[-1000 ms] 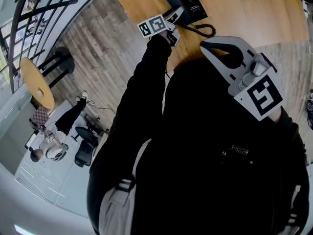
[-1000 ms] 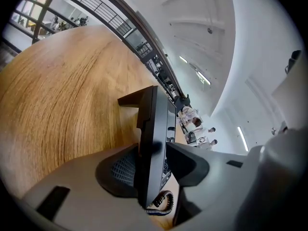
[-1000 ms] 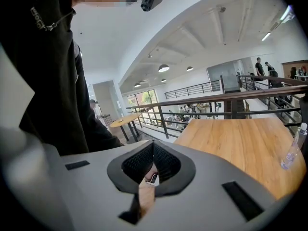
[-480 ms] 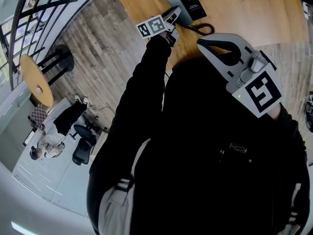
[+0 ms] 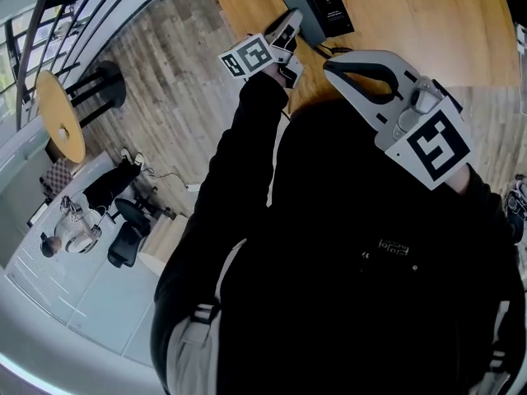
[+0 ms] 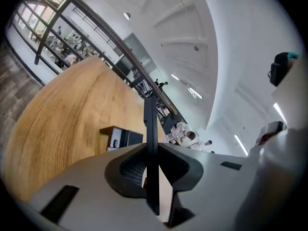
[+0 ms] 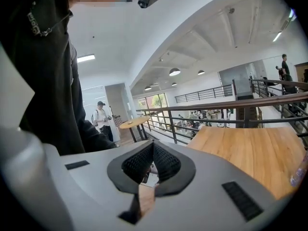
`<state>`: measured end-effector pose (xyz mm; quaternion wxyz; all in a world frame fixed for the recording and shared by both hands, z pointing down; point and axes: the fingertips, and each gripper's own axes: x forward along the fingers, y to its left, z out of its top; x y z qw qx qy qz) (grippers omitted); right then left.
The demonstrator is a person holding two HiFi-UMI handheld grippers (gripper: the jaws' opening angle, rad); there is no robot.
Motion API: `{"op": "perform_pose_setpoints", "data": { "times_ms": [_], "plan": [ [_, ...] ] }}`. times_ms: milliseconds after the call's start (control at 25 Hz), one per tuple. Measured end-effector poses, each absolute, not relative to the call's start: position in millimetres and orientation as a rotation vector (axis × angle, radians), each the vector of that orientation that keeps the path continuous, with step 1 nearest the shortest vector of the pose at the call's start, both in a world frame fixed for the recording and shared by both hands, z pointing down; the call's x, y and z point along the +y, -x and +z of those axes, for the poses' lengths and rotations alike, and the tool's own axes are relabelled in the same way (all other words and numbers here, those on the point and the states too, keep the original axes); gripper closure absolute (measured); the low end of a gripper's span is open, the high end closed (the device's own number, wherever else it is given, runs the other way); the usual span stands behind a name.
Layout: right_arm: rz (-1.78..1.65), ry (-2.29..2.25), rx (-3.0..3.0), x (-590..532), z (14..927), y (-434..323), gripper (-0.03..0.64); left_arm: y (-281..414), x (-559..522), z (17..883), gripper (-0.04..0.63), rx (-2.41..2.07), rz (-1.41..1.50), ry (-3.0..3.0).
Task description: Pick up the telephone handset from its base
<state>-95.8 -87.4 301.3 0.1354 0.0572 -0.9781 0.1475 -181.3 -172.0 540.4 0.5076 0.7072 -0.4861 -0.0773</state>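
Head view showed the left gripper (image 5: 284,41) just beside the telephone base (image 5: 317,6) on the wooden table (image 5: 428,15), its grip unclear. Left gripper view showed its jaws closing on the dark handset (image 6: 150,129), edge-on between the pads, clear of the base. Right gripper view showed the right gripper (image 7: 151,150) pressed together, empty.

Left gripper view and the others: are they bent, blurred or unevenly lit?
Left gripper view: strong wide-angle bending curves the table and the railing; corners are black; the handset is a dark strip without detail. Head view: the floor looks bowed; the black jacket shows little detail. Right gripper view: sharp, with bright ceiling lamps.
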Motion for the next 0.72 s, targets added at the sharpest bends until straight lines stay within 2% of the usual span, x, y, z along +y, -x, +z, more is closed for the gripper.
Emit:
{"op": "perform_pose_setpoints", "data": {
  "times_ms": [320, 720],
  "plan": [
    [0.41, -0.081, -2.852, -90.2, 293.6, 132.8, 0.6, 220.0, -148.2, 426.4, 0.518, -1.337, -0.275, -1.727],
    [0.401, -0.122, -2.911, -99.4, 280.1, 126.8, 0.6, 196.1, -117.7, 329.9, 0.518, -1.557, -0.111, -1.892]
  ]
}}
